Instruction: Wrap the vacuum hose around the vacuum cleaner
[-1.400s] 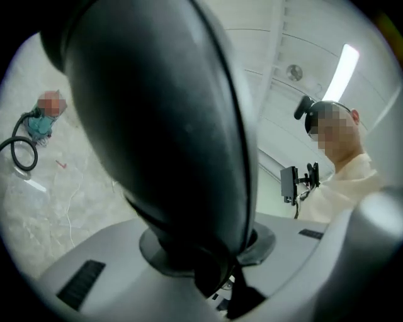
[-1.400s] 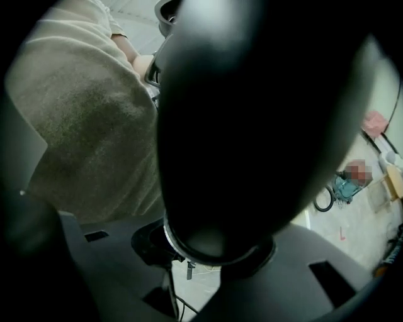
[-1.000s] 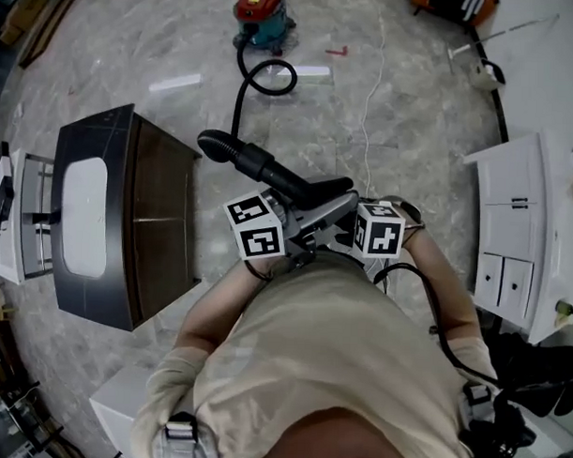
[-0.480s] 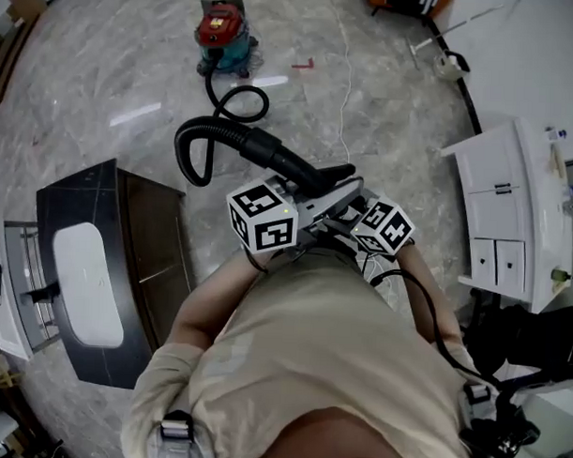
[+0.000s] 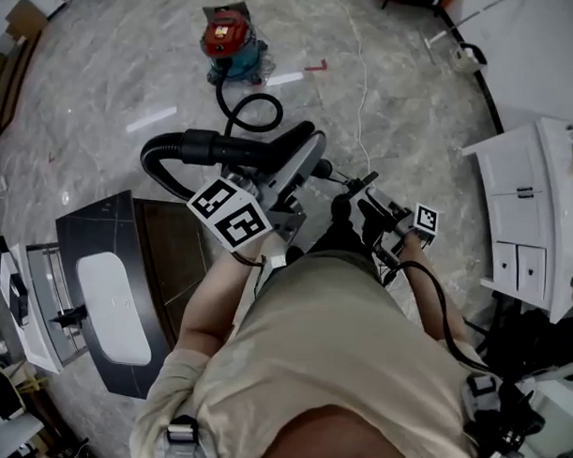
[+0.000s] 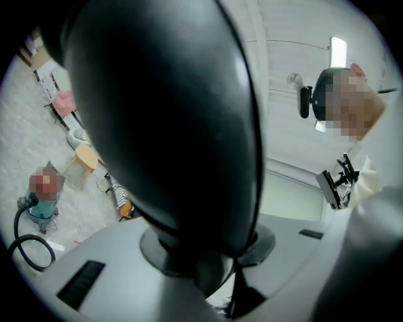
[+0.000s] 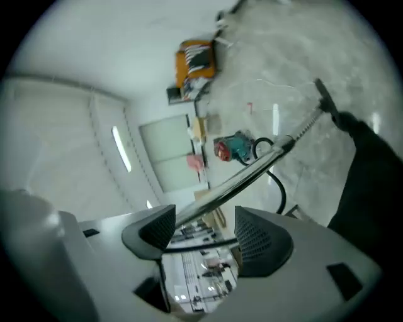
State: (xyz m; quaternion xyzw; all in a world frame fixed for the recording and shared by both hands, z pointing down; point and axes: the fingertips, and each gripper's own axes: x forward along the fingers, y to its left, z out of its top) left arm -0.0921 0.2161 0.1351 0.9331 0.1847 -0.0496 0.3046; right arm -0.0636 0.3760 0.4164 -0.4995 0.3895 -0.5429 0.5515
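Observation:
The red and teal vacuum cleaner (image 5: 232, 43) stands far off on the marble floor, also seen in the left gripper view (image 6: 43, 207) and the right gripper view (image 7: 233, 149). Its black hose (image 5: 248, 109) curls from it to a thick black handle end (image 5: 242, 149). My left gripper (image 5: 298, 167) is shut on that handle, which fills the left gripper view (image 6: 164, 113). My right gripper (image 5: 362, 203) is off to the right, apart from the hose. Its jaws have just been opening; its pads (image 7: 261, 242) press on nothing. A thin shiny rod (image 7: 264, 160) crosses ahead of them.
A dark cabinet with a white basin top (image 5: 125, 274) stands close at my left. A white cupboard (image 5: 540, 223) is at the right. A thin white cord (image 5: 365, 76) trails over the floor, and an orange item (image 7: 196, 60) lies by the far wall.
The left gripper has swung the hose handle leftward and up, and the hose now bends out to the left. The right gripper has come off the handle, moved right and opened.

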